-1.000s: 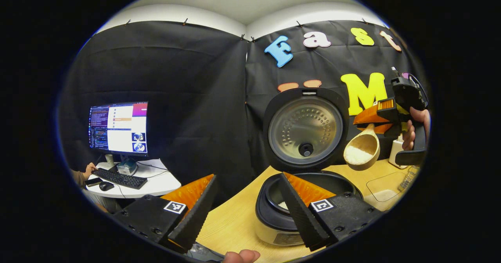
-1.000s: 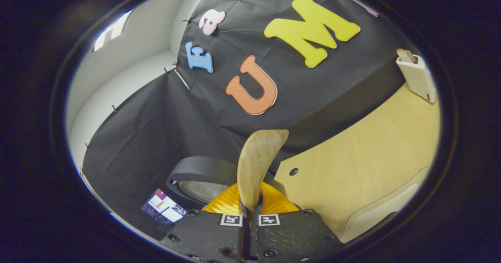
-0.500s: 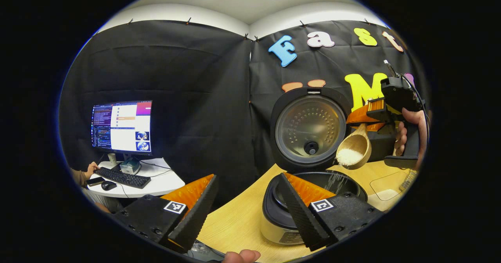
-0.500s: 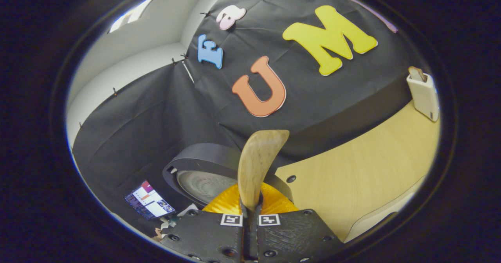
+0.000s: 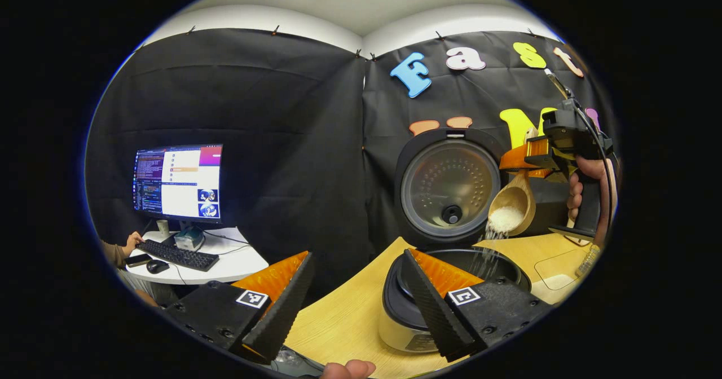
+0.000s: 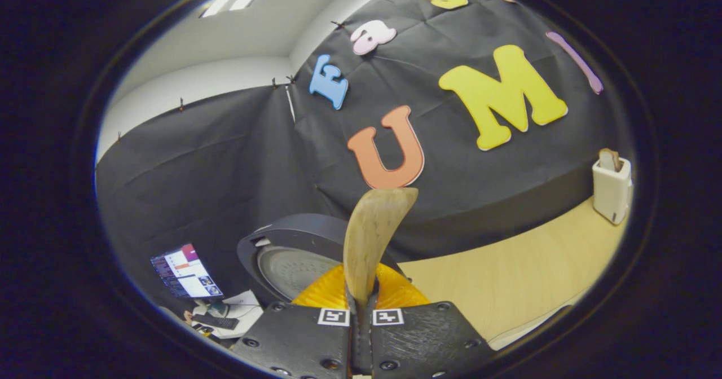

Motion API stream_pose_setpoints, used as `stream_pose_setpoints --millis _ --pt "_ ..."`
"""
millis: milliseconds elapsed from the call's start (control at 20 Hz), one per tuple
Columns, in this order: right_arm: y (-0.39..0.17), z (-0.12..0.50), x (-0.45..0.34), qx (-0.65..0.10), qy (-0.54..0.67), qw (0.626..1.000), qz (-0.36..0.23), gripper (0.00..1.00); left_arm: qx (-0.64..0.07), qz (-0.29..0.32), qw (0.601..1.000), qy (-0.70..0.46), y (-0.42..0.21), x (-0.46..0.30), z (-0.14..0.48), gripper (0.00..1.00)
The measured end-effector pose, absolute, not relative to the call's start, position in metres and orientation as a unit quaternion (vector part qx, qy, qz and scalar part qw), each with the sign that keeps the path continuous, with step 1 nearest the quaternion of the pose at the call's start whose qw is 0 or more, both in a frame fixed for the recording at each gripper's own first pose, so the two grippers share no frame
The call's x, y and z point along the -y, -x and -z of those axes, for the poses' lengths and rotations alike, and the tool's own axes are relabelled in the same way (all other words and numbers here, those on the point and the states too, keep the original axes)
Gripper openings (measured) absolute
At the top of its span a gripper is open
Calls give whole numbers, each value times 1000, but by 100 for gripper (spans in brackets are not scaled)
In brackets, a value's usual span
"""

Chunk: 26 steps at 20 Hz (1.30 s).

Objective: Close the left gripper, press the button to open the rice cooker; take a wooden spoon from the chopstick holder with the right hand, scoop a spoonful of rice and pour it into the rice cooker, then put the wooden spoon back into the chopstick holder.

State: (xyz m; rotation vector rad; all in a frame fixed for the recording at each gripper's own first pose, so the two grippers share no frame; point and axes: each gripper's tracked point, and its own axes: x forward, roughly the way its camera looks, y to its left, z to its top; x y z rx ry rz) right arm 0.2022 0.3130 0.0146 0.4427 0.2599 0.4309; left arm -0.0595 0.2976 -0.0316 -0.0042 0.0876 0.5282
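Step in hand: rice [image 5: 503,219] is being tipped from the spoon [image 5: 512,204] into the cooker [image 5: 451,289]. The spoon is pinched by the right gripper [image 5: 522,162] w/ both fingers pressed on the handle; in the right gripper view the handle end [image 6: 369,238] is seen standing up from between the fingers of that gripper [image 6: 361,317], which are drawn together on it. The bowl is held above the cooker's far-right rim, just in front of the raised lid [image 5: 448,187], and grains are seen falling toward the pot opening. The left gripper [image 5: 355,294] is spread wide, holds nothing, and hangs low in front of the cooker. To do this well, the bowl should prob. be kept over the middle of the pot rather than the rim, since a stream near the edge could be scattered onto the desk [image 5: 344,322]. The tilt is best increased slowly so the rice slides off as one run, not in a clump; a small extra roll at the end may be needed for the last grains. Contact w/ the lid should be avoided, as a knock could shake rice loose. The grip should be kept firm: the handle is thin and could twist between the fingers. The holder [image 6: 611,190] stands well apart at the desk's far end, w/ another utensil in it, so a clear path for the return should be kept in mind.
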Motion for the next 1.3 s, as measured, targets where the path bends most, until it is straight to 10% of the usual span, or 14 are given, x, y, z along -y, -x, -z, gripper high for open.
stream_pose_setpoints --millis 1300 --pt "-150 -34 -395 59 120 940 -314 0 -19 -267 963 -4 64 -298 20 99"
